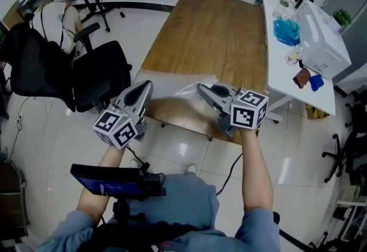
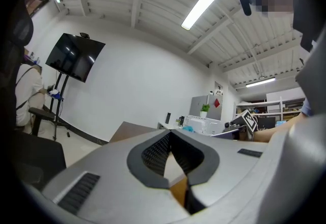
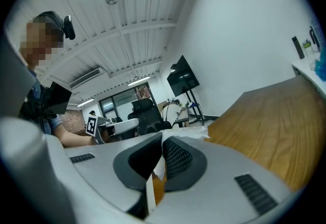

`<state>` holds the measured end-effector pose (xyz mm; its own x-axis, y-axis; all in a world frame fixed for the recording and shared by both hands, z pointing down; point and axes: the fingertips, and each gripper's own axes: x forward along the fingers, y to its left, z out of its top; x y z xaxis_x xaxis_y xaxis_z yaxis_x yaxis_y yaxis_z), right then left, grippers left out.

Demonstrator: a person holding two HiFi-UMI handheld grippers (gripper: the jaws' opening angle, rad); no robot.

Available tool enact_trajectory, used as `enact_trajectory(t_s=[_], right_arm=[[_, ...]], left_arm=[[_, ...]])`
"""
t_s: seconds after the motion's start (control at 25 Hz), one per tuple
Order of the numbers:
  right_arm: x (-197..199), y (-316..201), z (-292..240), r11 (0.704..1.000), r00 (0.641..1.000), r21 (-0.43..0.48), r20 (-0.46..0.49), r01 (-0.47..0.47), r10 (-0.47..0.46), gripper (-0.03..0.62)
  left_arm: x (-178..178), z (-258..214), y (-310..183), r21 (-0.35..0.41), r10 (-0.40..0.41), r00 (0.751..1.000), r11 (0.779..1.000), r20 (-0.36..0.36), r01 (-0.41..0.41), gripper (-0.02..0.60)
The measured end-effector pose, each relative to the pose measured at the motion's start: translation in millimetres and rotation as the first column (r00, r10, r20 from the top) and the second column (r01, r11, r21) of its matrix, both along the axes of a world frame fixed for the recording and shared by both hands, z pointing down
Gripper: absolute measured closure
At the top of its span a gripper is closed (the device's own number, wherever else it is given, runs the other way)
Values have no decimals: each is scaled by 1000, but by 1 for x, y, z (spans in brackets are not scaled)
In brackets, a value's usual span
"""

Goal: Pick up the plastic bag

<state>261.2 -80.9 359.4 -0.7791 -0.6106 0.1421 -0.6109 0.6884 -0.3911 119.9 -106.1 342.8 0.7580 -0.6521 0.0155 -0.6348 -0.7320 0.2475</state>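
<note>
A thin translucent white plastic bag [image 1: 172, 86] is spread over the near end of the wooden table [image 1: 212, 33], between my two grippers. My left gripper [image 1: 149, 83] has its tips together at the bag's left edge; in the left gripper view [image 2: 169, 134] white film shows in the gap behind the closed tips. My right gripper [image 1: 200, 88] is shut on the bag's right side. In the right gripper view [image 3: 162, 136] a strip of plastic runs between the pads, and the bag [image 3: 189, 132] crumples out past the tips.
A black office chair [image 1: 94, 76] stands left of the table. To the right, a white desk [image 1: 287, 67] carries a white box, a blue item and small clutter. A dark screen on a stand [image 1: 109, 182] sits at the person's lap. Tiled floor lies below the table's front edge.
</note>
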Motion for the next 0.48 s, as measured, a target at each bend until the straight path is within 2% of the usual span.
enact_trajectory(t_s=[0.32, 0.48], right_arm=[[43, 20, 23, 1000, 999, -16, -40, -23, 22, 593], [69, 29, 32, 998, 999, -41, -12, -47, 46, 593]], left_arm=[[49, 9, 12, -1, 40, 999, 999, 29, -40, 574], [81, 15, 22, -4, 75, 996, 997, 49, -75, 574]])
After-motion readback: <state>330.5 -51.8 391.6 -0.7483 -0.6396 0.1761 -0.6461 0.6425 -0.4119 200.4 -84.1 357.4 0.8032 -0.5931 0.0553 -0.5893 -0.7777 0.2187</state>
